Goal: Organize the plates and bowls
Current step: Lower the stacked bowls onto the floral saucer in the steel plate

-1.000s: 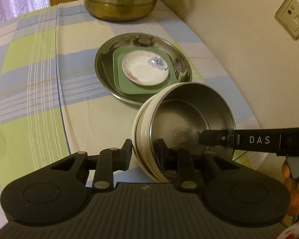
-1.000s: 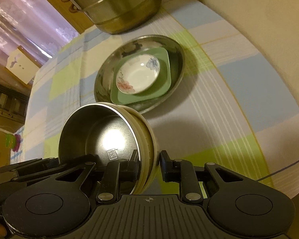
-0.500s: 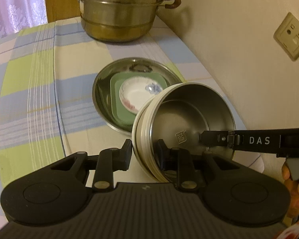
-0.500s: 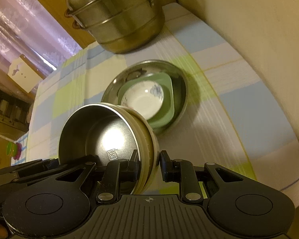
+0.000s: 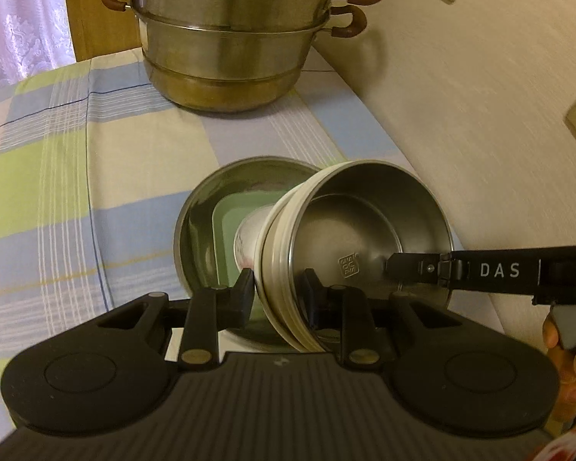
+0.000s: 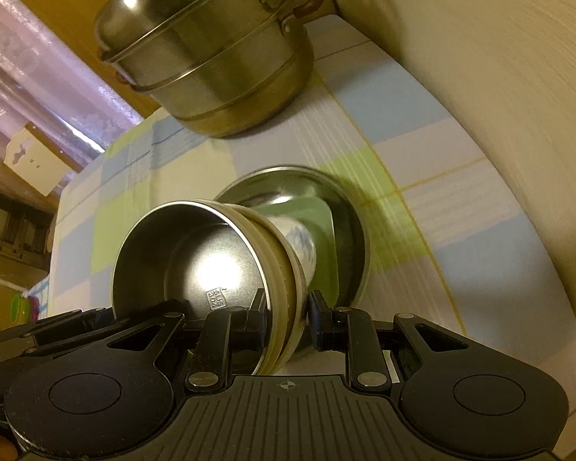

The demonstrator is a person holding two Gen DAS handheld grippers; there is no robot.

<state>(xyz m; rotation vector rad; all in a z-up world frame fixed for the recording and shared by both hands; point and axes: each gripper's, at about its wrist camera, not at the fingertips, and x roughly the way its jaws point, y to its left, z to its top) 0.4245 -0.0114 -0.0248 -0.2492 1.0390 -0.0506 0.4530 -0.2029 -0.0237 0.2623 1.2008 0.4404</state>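
Observation:
Both grippers hold one steel bowl (image 5: pixel 368 230) with a cream outer shell, above the table. My left gripper (image 5: pixel 278 292) is shut on its near rim. In the right wrist view my right gripper (image 6: pixel 288 313) is shut on the opposite rim of the steel bowl (image 6: pixel 196 261). Behind it on the table lies a round steel plate (image 5: pixel 196 223) carrying a green square plate (image 5: pixel 226 223) and a white flowered dish (image 5: pixel 247 238), all partly hidden by the bowl. The same steel plate (image 6: pixel 349 207), green plate (image 6: pixel 322 230) and flowered dish (image 6: pixel 299 242) show in the right wrist view.
A large stacked steel steamer pot (image 5: pixel 230 38) with brown handles stands at the far end of the checked tablecloth (image 5: pixel 57 192). A cream wall (image 5: pixel 480 115) with sockets runs along the right edge. A hand (image 5: pixel 568 368) grips the right tool's handle.
Both grippers have carried the bowl forward and slightly up toward the stacked plates. The bowl now covers much of the flowered dish, and the steamer pot has come fully into view.

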